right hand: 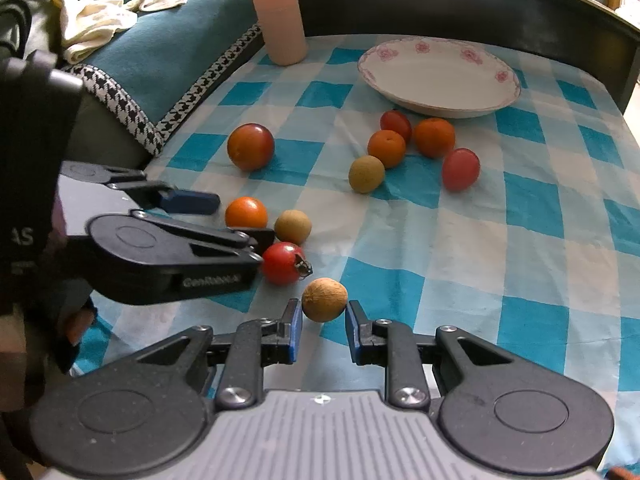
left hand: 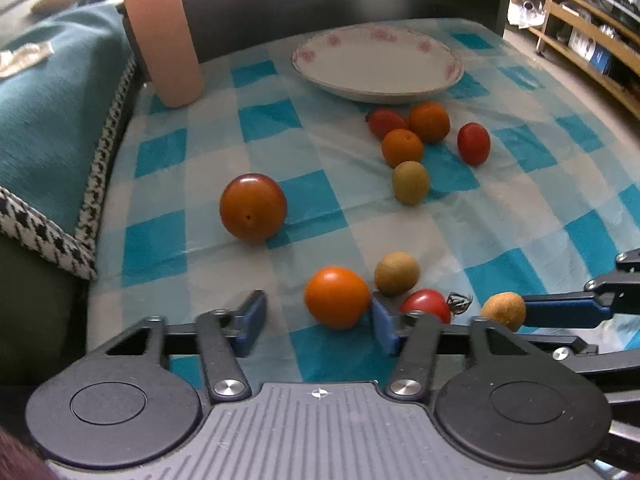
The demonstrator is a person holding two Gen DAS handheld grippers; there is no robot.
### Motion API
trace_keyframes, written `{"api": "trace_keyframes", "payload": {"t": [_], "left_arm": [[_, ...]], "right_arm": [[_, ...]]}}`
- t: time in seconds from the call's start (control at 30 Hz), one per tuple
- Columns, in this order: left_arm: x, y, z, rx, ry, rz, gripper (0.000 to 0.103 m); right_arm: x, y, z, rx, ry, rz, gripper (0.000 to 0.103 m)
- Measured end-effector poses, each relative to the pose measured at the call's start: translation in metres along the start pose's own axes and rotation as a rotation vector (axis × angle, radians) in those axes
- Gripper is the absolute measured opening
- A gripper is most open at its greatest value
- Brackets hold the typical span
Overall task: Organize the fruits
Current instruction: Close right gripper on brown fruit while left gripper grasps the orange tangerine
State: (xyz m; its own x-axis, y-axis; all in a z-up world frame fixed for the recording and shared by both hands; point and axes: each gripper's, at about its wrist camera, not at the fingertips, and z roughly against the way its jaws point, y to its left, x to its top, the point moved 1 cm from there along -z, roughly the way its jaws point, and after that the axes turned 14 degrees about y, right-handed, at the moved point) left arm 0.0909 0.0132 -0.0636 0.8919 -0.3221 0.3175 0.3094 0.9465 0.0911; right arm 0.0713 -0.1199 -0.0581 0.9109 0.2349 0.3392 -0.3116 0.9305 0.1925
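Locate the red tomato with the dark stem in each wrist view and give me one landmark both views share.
Left wrist view: the red tomato sits low and right of centre, just past the left hand-held gripper, partly hidden by its right finger.
Right wrist view: the red tomato lies left of centre, at the tip of the left hand-held gripper.
Shared landmark: the floral plate at the cloth's far side.

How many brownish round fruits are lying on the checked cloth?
3. One brown fruit sits between the right gripper fingertips, one lies beside the small orange fruit, and a greener one lies near the plate. None seems hidden.
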Motion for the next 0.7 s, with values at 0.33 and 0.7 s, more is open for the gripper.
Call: {"api": "trace_keyframes", "payload": {"t": [0.33,0.7], "left_arm": [[0.012,-0.004,0.014,-0.04,-0.001,-0.028,0.043],[0.011,-0.004,0.011,-0.041,0.023,-0.072,0.047]], "right_arm": [[0.008,-0.007,0.012,-0.023,-0.032,-0.013,0.04],[0.018,-0.023,0.019,-0.039,-0.058,-0.05,0.04]]}}
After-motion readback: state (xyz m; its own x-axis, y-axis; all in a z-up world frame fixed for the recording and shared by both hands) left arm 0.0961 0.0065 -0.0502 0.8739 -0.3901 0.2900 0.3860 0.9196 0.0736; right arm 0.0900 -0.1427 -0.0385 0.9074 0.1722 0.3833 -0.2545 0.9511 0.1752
